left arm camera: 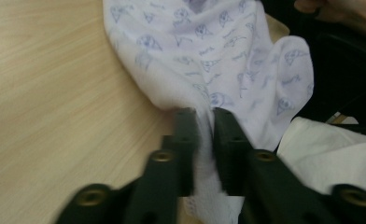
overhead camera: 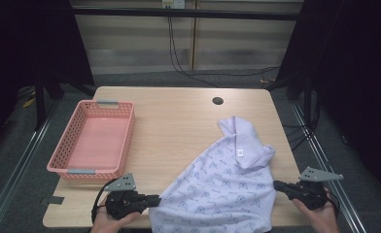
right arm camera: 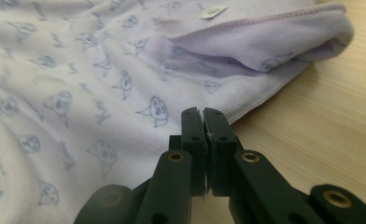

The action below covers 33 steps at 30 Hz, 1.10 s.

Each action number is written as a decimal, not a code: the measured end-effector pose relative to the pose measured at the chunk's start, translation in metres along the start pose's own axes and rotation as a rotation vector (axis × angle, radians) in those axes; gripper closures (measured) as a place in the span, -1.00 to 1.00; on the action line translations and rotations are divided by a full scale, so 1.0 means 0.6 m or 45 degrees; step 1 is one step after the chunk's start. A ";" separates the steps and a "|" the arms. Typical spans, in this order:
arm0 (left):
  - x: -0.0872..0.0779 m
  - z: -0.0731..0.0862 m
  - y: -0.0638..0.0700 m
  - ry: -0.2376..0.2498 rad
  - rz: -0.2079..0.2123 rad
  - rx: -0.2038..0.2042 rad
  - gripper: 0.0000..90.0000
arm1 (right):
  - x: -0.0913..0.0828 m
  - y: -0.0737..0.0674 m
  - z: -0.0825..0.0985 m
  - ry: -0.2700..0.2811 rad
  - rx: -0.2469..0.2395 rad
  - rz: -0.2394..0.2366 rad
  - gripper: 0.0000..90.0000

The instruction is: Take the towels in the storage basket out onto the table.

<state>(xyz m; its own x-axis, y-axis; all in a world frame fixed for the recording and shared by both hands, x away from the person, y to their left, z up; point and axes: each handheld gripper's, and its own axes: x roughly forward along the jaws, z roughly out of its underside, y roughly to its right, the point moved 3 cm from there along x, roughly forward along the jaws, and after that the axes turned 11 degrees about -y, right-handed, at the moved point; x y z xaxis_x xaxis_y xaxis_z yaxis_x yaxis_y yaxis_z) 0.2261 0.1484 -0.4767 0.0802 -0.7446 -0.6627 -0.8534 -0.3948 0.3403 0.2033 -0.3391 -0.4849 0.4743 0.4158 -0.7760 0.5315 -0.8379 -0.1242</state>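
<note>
The lilac printed cotton cloth (overhead camera: 222, 187) lies rumpled on the near right of the pale wooden surface (overhead camera: 179, 121), its near edge hanging over the rim. The left gripper (left arm camera: 204, 116) pinches a bunched fold, jaws slightly parted by fabric; the right gripper (right arm camera: 202, 114) clamps the right hem, jaws nearly together. To spread it well, draw both corners apart evenly and keep the cloth low. The pink plastic basket (overhead camera: 94, 141) stands far left. The overhanging edge is cut off from sight, and the folded-over far corner hides what lies under it.
</note>
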 end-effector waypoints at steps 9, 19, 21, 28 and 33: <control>0.074 -0.066 -0.064 -0.093 -0.064 -0.031 0.48 | 0.000 0.011 -0.006 0.044 0.028 -0.006 0.52; 0.170 -0.107 -0.083 -0.241 -0.096 0.034 0.65 | 0.047 -0.011 -0.039 -0.014 -0.054 -0.062 0.28; 0.168 -0.106 -0.076 -0.253 -0.113 0.046 0.91 | 0.058 -0.014 -0.042 -0.040 -0.070 -0.076 0.27; 0.106 -0.082 -0.075 -0.160 -0.103 -0.020 0.94 | 0.075 -0.027 -0.041 -0.101 -0.105 -0.082 0.23; 0.042 -0.031 -0.047 -0.102 -0.085 -0.049 0.94 | 0.090 -0.044 -0.048 -0.122 -0.135 -0.122 0.16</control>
<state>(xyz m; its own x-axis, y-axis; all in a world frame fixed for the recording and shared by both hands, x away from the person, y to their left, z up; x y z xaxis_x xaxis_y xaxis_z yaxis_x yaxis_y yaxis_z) 0.2615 0.1308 -0.4905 0.0935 -0.6710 -0.7356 -0.8270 -0.4637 0.3179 0.2353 -0.2843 -0.5059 0.3515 0.4526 -0.8195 0.6447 -0.7518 -0.1386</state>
